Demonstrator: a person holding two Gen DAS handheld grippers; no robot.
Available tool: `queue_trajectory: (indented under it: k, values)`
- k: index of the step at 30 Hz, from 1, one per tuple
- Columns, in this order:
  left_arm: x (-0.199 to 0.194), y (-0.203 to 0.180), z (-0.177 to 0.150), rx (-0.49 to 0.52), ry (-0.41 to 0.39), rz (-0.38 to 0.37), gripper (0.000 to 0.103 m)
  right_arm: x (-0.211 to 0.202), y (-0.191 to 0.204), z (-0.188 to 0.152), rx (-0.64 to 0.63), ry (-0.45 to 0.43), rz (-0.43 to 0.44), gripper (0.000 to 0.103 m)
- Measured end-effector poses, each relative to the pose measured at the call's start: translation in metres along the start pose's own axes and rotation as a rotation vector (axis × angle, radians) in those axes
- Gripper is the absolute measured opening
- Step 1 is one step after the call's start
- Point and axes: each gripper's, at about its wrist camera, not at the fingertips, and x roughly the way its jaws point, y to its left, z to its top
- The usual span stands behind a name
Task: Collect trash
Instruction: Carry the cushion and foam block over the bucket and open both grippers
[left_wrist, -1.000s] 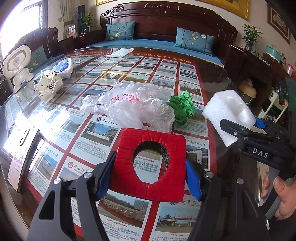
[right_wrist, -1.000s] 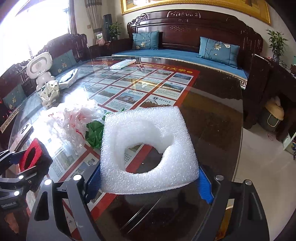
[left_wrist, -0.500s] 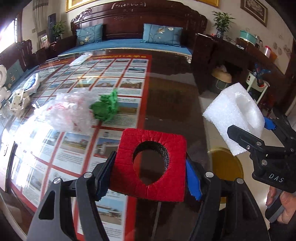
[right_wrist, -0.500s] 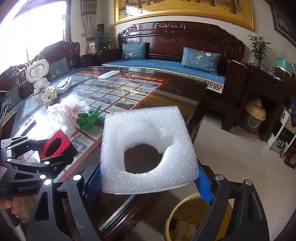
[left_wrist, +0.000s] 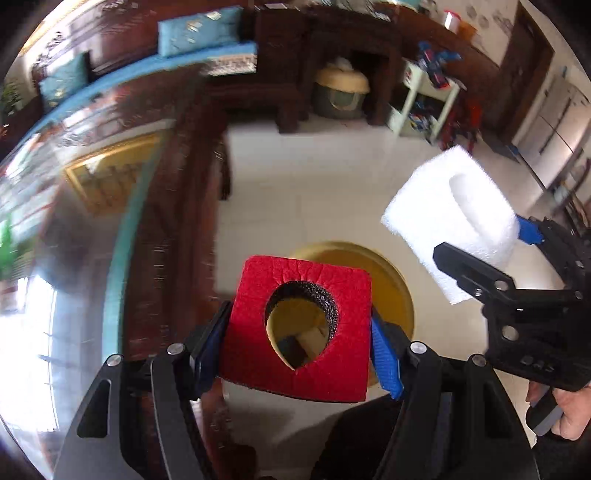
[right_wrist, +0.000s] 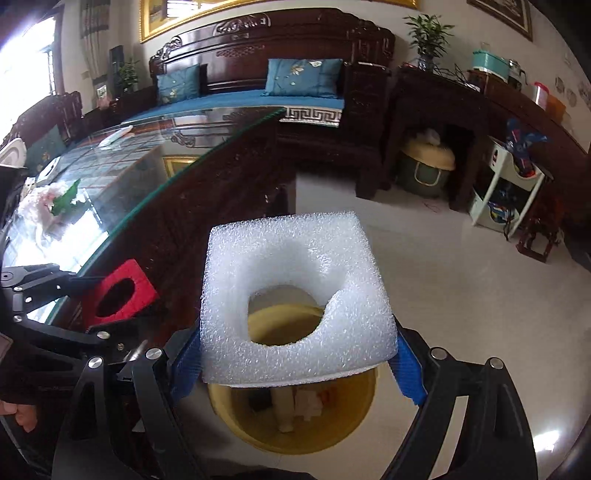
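Both grippers, a second ago over the table, now hang past its edge above the yellow bin (right_wrist: 291, 417) at lower centre of both views. Left gripper (left_wrist: 301, 332): fingers spread wide, clamped on the sides of the red foam (left_wrist: 299, 332); right gripper (right_wrist: 297, 354): spread wider, clamped on the white foam (right_wrist: 295, 299). Judgement: both pieces ready to drop; plastic bag (right_wrist: 35, 210) and green wad (right_wrist: 64, 199) remain on the table (right_wrist: 147, 158), left of frame.

You face a dark carved sofa (right_wrist: 273, 62) with blue cushions (right_wrist: 303, 75), pale tiled floor (right_wrist: 461, 266), glass tabletop (right_wrist: 122, 166) at left, bright window (right_wrist: 22, 74).
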Motion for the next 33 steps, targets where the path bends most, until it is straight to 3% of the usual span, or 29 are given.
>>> queue_trajectory:
  k: [5, 7, 11, 12, 23, 33]
  values:
    - [0.063, -0.029, 0.015, -0.004, 0.133, -0.078, 0.070, 0.014, -0.038, -0.017, 0.066, 0.038, -0.038, 0.082]
    - [0.077, -0.035, 0.020, -0.005, 0.146, -0.075, 0.079, 0.019, -0.050, -0.022, 0.082, 0.054, -0.052, 0.082]
    - [0.089, -0.039, 0.029, 0.000, 0.138, -0.041, 0.084, 0.029, -0.066, -0.033, 0.099, 0.081, -0.054, 0.082]
    - [0.088, -0.039, 0.031, -0.002, 0.131, -0.040, 0.088, 0.031, -0.068, -0.034, 0.102, 0.087, -0.051, 0.082]
    - [0.050, -0.035, 0.030, 0.048, 0.033, 0.059, 0.088, 0.062, -0.063, -0.044, 0.083, 0.152, -0.003, 0.082]
    - [0.005, -0.018, 0.027, 0.016, -0.059, 0.104, 0.089, 0.086, -0.025, -0.029, -0.004, 0.192, 0.040, 0.085]
